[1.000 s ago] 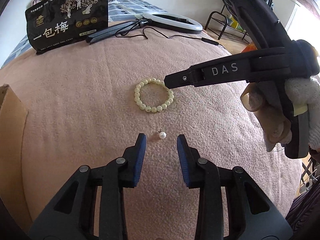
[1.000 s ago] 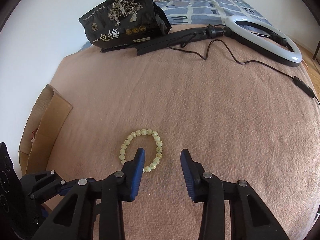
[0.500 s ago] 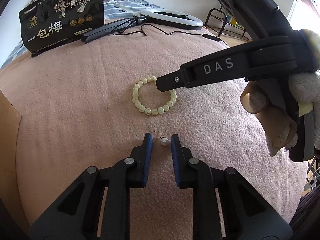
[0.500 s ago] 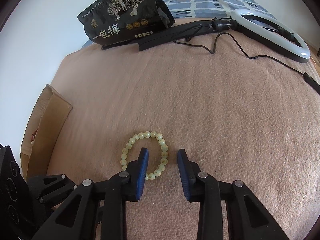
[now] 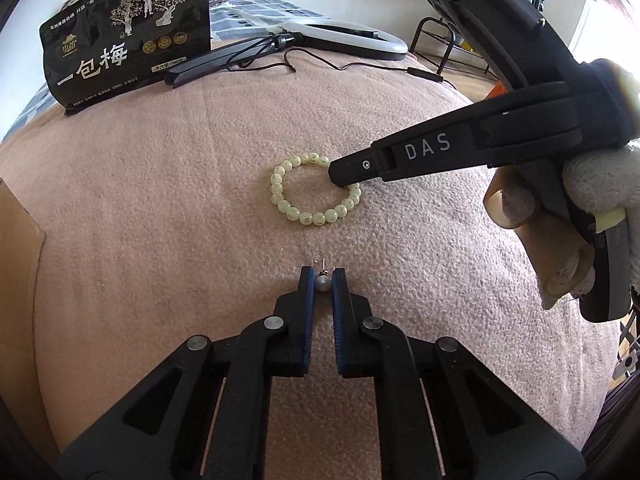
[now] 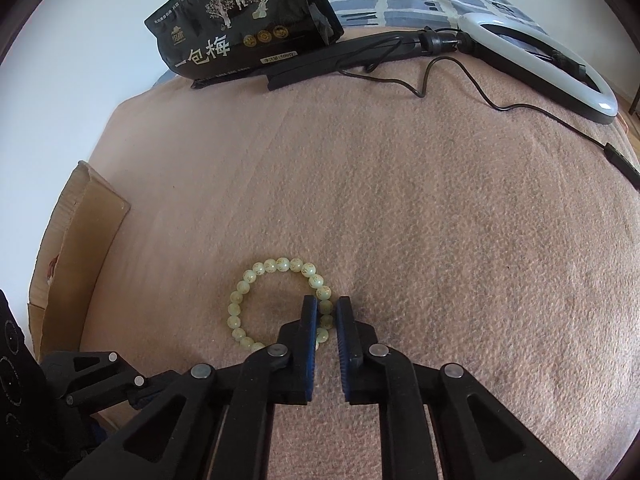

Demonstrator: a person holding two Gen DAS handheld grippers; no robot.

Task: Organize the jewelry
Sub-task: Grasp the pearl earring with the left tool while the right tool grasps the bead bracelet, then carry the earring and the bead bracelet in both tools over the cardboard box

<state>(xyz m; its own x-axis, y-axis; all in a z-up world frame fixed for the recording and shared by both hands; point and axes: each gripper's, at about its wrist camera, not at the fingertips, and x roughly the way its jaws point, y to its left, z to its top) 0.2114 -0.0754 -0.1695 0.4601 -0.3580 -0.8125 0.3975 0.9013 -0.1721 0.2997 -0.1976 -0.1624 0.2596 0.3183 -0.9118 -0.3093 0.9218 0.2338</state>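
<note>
A pale green bead bracelet [image 5: 276,189] lies flat on the pink blanket [image 5: 160,200]. Nearer to me, a small pearl earring [image 5: 323,283] sits pinched between the blue pads of my left gripper [image 5: 323,276], which is shut on it at blanket level. My right gripper [image 5: 345,170] reaches in from the right with its tip on the bracelet's right side. In the right wrist view, its jaws are closing on the bracelet [image 6: 256,268]. The right gripper [image 6: 326,306] has a few beads caught between its pads.
A black snack bag [image 5: 128,40], a folded black stand with a cable [image 6: 340,56] and a white ring light [image 6: 560,60] lie along the far edge. A cardboard box [image 6: 76,240] stands at the left. A gloved hand [image 5: 600,184] holds the right gripper.
Both grippers have closed. The left jaws came together around the pearl earring. The right jaws moved onto the bracelet's right side and narrowed onto its beads.
</note>
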